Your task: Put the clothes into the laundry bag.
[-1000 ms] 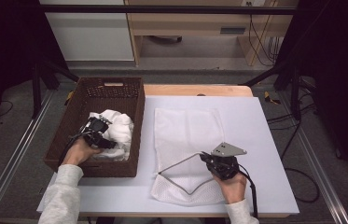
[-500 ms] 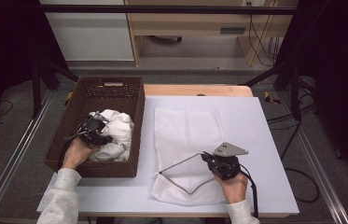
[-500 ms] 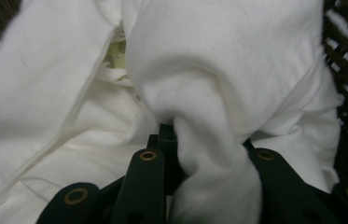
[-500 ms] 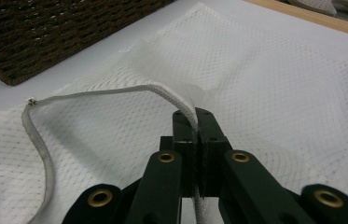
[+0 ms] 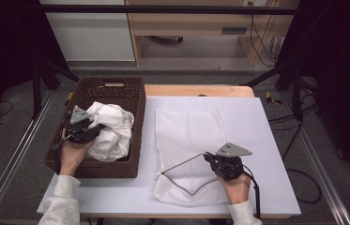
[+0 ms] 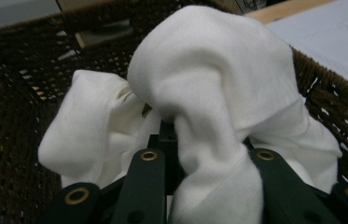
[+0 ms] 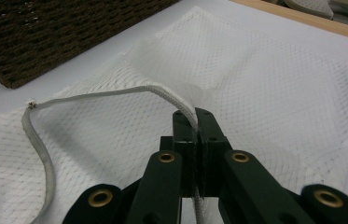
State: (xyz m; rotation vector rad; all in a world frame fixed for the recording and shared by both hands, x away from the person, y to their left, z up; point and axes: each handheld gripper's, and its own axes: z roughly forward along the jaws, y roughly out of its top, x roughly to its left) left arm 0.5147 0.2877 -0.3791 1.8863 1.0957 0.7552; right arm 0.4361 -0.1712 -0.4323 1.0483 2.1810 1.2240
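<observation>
The left tongs (image 5: 98,129) are clenched on a bunch of white cloth (image 5: 111,129); their jaws have just been closing, and in the left gripper view a thick fold of the cloth (image 6: 218,116) runs down between them and bulges up and over their tips. The tongs sit inside the basket (image 5: 137,122), with the person's left hand (image 5: 72,152) behind them near the basket's near-left corner. The rest of the cloth lies heaped just beyond and to the right of the tongs, against the basket's right wall. In the left gripper view the woven brown wall of the basket (image 6: 17,116) rises behind and on both sides of the cloth.

The right tongs (image 5: 209,157) are clenched on the grey-white edging (image 7: 115,92) of a mesh bag (image 5: 189,133). In the right gripper view the jaws stand together with the edging pinched between them (image 7: 195,122). From the tongs the edging rises clear of the mesh, runs left to a corner and bends back toward the person, so the bag's mouth stands open to the left of the tongs. The bag lies flat on the white worktop (image 5: 266,140), stretching away beyond the tongs, and its near end lies below them. The right hand (image 5: 236,187) is behind the tongs at the worktop's near edge. The basket stands well to the left of the right tongs, just beside the bag.
</observation>
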